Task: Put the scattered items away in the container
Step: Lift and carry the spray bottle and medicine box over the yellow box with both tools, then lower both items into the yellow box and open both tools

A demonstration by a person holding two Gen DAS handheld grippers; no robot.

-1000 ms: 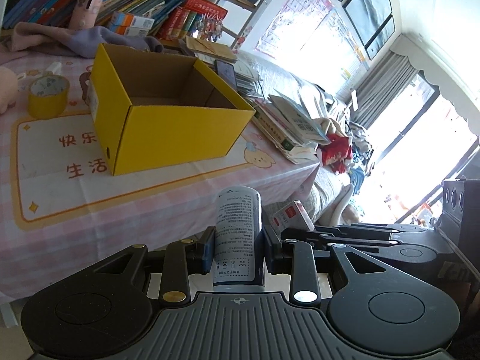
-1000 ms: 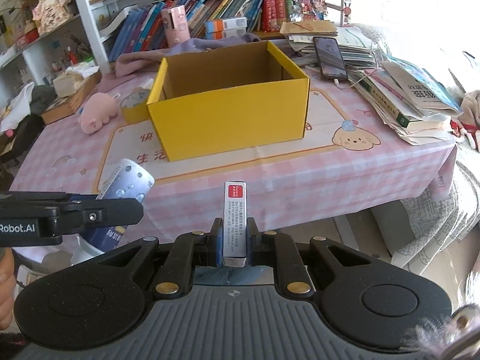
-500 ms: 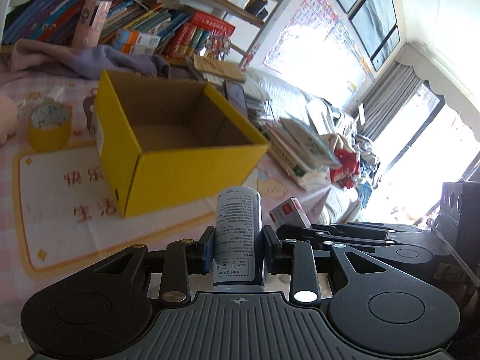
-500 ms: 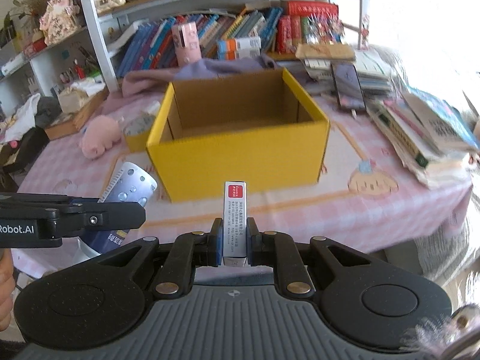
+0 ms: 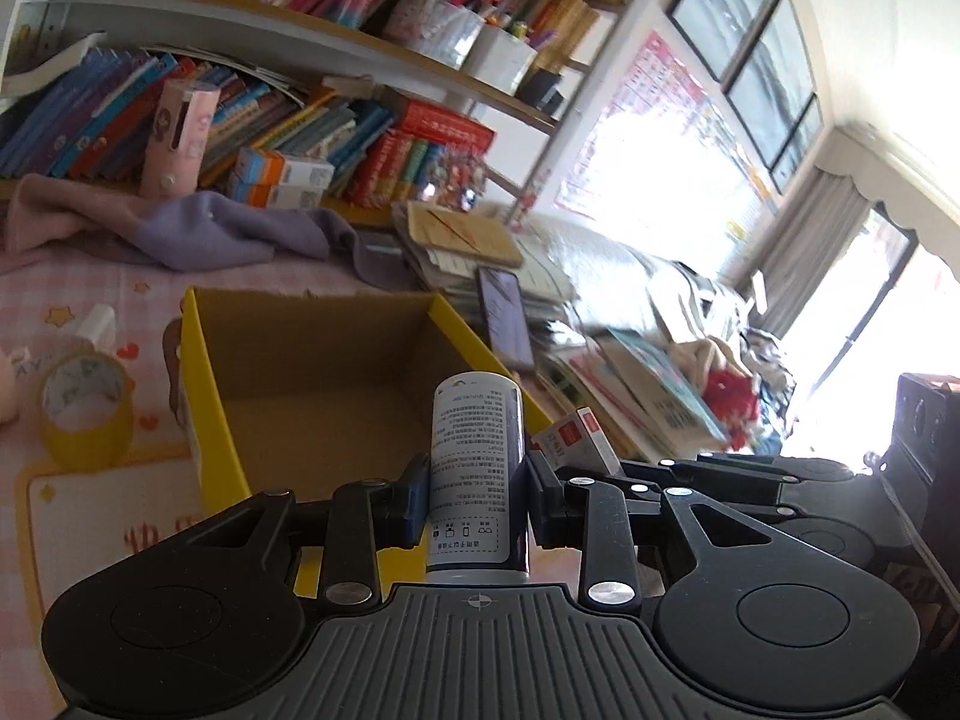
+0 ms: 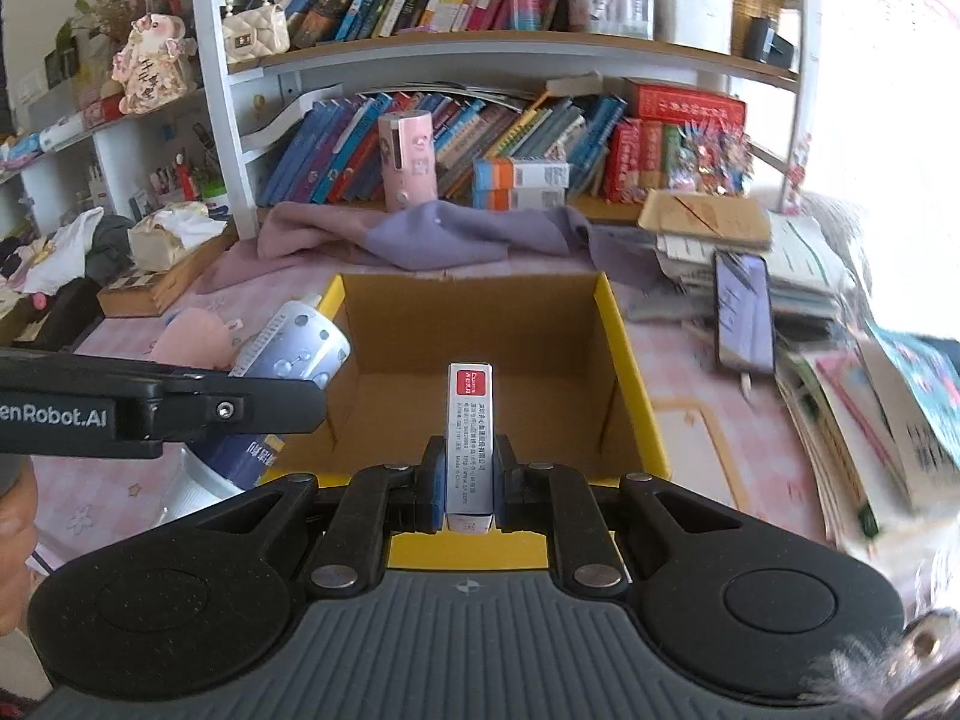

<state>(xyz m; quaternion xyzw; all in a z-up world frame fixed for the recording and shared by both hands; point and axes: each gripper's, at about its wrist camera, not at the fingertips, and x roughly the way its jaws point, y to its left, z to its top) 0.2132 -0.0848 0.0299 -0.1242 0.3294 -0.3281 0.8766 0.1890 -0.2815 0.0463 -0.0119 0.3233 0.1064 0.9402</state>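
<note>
An open yellow cardboard box stands on the pink checked tablecloth, empty inside. My left gripper is shut on a white and blue printed bottle, held upright over the box's near edge. My right gripper is shut on a slim white carton with a red label, also over the box's near wall. In the right wrist view the left gripper's arm and its bottle show at the left. In the left wrist view the carton shows to the right of the bottle.
A yellow tape roll and a pink plush toy lie left of the box. A purple cloth lies behind it. Stacked books with a phone on top fill the right side. Bookshelves stand behind.
Both grippers moved forward and slightly up toward the box, which now looms larger, with its inside showing. The bottle and the carton stayed gripped.
</note>
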